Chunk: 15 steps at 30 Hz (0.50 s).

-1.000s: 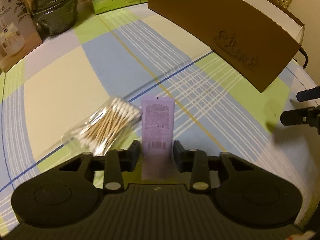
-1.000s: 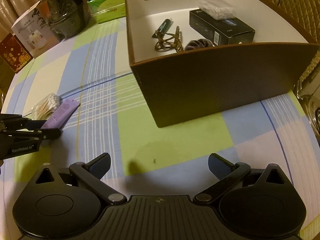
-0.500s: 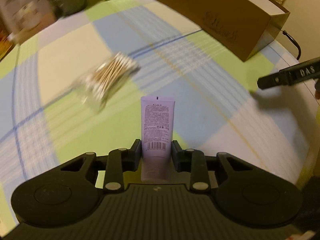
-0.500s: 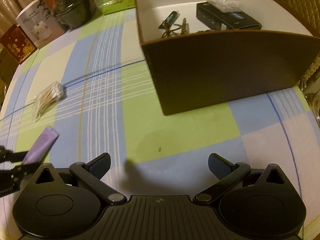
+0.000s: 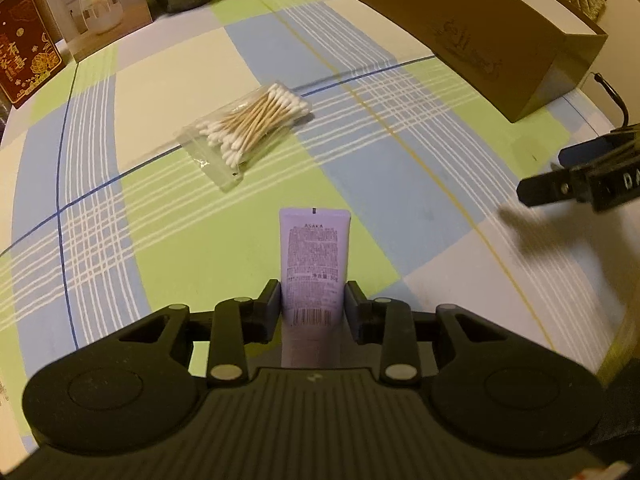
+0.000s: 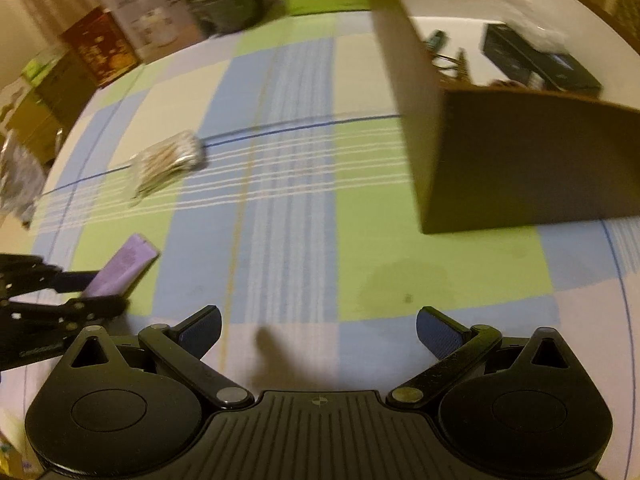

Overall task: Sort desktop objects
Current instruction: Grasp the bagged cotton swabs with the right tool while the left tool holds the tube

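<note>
While our left gripper (image 5: 313,300) pinches the lilac tube (image 5: 315,256) above the bench (image 5: 400,184) — cotton swab bag (image 5: 250,126) beyond — our right gripper (image 6: 319,330) hangs wide open and empty, cardboard box (image 6: 520,168) ahead.

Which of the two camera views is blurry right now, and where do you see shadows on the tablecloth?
Left wrist view: sharp, the cotton swab bag and purple tube are crisp; the right claw casts a dark shadow on the tablecloth. Right wrist view: motion-smeared, the swabs and brown box streak sideways; a small shadow lies between its open claw's fingers.
</note>
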Each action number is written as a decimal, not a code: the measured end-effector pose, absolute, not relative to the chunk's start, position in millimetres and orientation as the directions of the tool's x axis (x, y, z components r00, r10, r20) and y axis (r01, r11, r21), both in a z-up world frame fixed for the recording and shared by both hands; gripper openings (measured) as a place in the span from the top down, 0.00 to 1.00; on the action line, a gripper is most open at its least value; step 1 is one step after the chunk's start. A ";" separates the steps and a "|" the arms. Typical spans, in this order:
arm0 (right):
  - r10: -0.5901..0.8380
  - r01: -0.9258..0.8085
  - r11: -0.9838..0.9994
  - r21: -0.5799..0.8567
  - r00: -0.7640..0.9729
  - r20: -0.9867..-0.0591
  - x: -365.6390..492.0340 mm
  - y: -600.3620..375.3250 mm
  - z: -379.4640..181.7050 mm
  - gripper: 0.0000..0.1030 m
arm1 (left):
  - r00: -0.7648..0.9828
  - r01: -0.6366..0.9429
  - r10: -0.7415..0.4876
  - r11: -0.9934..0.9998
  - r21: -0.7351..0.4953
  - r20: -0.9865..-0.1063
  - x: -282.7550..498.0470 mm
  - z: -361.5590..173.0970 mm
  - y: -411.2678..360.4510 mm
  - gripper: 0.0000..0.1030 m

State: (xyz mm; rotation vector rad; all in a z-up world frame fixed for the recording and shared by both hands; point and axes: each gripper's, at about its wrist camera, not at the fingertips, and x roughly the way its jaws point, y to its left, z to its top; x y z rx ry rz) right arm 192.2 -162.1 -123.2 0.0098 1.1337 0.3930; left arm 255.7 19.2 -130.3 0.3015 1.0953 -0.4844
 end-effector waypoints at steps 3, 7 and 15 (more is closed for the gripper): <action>0.348 -0.359 0.908 0.217 0.354 -0.868 192.5 -149.2 -123.2 0.02 | 0.382 0.487 -0.209 0.873 0.004 -0.900 250.5 -129.7 24.2 0.73; 0.401 -0.456 0.861 0.225 0.335 -0.853 198.3 -128.4 -122.0 0.02 | 0.404 0.400 -0.174 0.917 0.003 -0.898 244.7 -127.2 44.6 0.73; 0.522 -0.733 0.664 0.146 0.314 -0.793 228.3 -69.1 -132.3 0.02 | 0.431 0.120 -0.047 0.993 0.005 -0.901 254.3 -129.2 99.3 0.73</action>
